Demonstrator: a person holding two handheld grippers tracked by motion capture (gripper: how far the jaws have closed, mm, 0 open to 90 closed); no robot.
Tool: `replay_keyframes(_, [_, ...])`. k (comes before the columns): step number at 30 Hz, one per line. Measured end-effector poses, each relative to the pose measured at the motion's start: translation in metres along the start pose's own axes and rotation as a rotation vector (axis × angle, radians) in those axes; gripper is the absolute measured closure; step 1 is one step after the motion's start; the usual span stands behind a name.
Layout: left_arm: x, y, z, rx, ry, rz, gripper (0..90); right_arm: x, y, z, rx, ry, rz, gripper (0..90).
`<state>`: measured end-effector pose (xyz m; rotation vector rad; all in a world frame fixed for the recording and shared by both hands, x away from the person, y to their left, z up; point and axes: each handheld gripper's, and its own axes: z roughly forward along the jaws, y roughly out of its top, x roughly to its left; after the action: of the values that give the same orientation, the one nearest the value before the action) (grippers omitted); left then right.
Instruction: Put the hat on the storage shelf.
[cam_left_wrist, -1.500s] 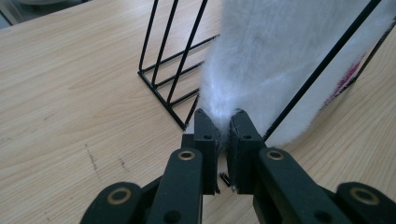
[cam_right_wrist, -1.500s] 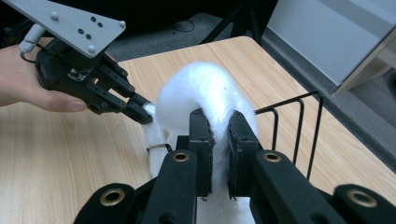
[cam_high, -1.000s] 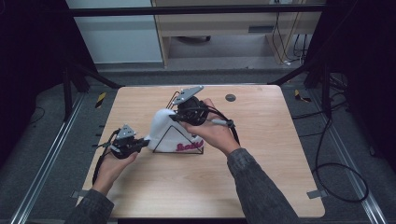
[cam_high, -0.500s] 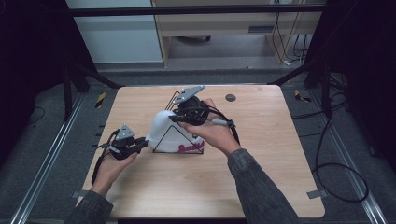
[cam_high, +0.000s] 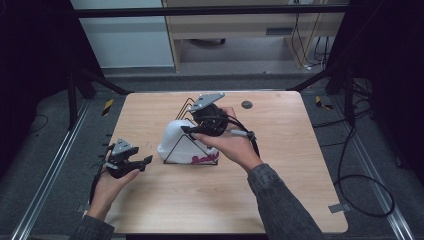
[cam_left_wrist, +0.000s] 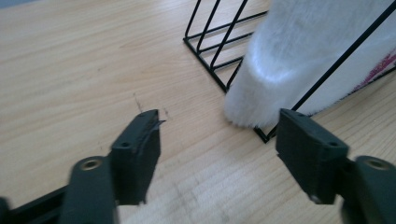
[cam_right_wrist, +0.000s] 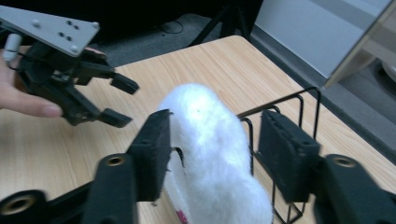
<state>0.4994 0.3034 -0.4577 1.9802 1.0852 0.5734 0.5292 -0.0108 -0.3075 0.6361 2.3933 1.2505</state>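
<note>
Wooden table (cam_high: 280, 190), black wire rack (cam_high: 192, 150) near centre, white fluffy slipper (cam_high: 175, 137) leaning inside it. Right gripper (cam_high: 189, 131) poised over the slipper top, jaws spread either side of the plush, not pinching; position as 0.5 s ago. Left gripper (cam_high: 146, 160) withdrawn slightly from rack compared with 1.0 s ago, now apart on the left, jaws spread and empty.

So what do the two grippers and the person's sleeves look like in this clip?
Both the left gripper and the right gripper are black, each topped by a grey three-cornered plate and trailing a black cable. Their jaws are flat, black, blocky pads. The sleeves are dark grey.
</note>
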Motion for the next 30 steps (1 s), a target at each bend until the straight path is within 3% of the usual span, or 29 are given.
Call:
replay_keyframes(4, [-0.002, -0.014, -0.001, 0.017, 0.001, -0.034, 16.2, 0.001, -0.001, -0.005, -0.009, -0.019, 0.016, 32.5])
replay_keyframes(8, [-0.004, -0.026, 0.002, 0.029, 0.012, -0.056, 13.4, 0.002, -0.001, -0.010, -0.009, -0.045, 0.026, 25.1])
replay_keyframes(16, [-0.011, -0.036, 0.012, 0.086, 0.014, -0.026, 8.6, 0.000, -0.005, -0.022, -0.004, -0.101, 0.055, 11.3])
replay_keyframes(21, [-0.015, -0.040, 0.019, 0.107, 0.008, -0.027, 7.7, -0.003, -0.014, -0.033, -0.014, -0.140, 0.063, 7.7])
replay_keyframes(25, [-0.014, -0.041, 0.023, 0.138, 0.013, -0.033, 6.8, -0.006, -0.024, -0.045, -0.041, -0.138, 0.102, 6.3])
replay_keyframes(30, [-0.014, -0.044, 0.024, 0.133, 0.018, -0.018, 5.6, -0.008, -0.039, -0.054, -0.040, -0.158, 0.102, 6.2])
